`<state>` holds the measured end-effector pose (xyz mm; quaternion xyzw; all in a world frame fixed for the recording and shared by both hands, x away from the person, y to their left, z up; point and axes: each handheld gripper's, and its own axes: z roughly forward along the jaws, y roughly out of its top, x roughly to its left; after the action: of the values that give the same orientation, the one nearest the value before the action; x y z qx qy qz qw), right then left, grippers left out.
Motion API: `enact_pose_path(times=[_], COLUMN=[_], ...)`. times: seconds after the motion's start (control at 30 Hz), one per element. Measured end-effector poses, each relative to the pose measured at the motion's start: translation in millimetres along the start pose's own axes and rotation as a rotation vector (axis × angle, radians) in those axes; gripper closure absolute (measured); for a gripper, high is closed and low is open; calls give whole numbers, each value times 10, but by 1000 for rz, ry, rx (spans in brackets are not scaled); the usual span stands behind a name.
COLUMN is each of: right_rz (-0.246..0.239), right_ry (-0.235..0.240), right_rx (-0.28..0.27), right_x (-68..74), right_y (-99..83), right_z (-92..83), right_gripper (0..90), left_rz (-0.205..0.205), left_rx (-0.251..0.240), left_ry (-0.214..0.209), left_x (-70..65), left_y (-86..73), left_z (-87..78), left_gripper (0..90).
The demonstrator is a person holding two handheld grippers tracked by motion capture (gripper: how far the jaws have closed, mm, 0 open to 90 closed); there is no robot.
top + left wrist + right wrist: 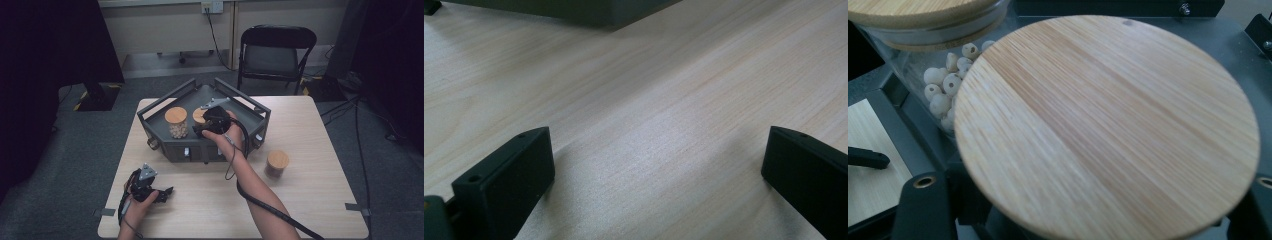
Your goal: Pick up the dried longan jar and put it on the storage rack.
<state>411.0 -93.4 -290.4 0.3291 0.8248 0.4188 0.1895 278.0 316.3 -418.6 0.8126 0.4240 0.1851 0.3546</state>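
Right forearm stretched up across the table [310, 190] from bottom right, right hand [231, 135] wrapped round the right gripper [202, 127] inside the tray [165, 102], cable looping back along the arm. Jaws pointed left and a bit down at the nearer jar [1108, 125], 1 black jaw on each side of it just under the lid. Set fairly narrow around the jar, but can't tell if the pads actually press on the glass, lid hides that bit.

Left hand [136, 205] low at the bottom-left part of the table, holding the left gripper [167, 192] close to the wood, jaws pointed right. Spread wide, nothing between them but bare tabletop.

Materials: round flat lid of pale bamboo with fine straight grain and a darker band down the middle. Clear glass underneath. Just beside it a 2nd jar [176, 122], same sort of lid, full of small off-white beads [943, 85] with holes through them. A 3rd jar [276, 164], same lid, darker contents, out on the table right of the tray. Tray dark grey, matte, angular with raised rails. Table light wood, soft grain, slightly glossy. Jaws blocky matte black with small screw holes
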Motion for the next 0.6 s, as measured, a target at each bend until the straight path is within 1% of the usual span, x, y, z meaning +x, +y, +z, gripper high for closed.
enact_pose_path(times=[0.07,0.17,0.2,0.3,0.43,0.6], right_rz=[-1,1,5,29,43,63], right_ry=[0,-3,-6,5,2,9], right_rx=[-1,6,7,9,8,-1], right_x=[-3,-1,0,-28,-35,-60], right_y=[-4,2,3,5,15,18], right_z=[2,2,-3,-24,-71,-122], right_gripper=[202,147,129,86,56,39], left_rz=[0,0,0,0,0,0], left_rx=[0,0,0,0,0,0], left_ry=[0,0,0,0,0,0], left_x=[0,0,0,0,0,0], left_y=[0,0,0,0,0,0], left_z=[0,0,0,0,0,0], left_gripper=[1,1,1,1,1,1])
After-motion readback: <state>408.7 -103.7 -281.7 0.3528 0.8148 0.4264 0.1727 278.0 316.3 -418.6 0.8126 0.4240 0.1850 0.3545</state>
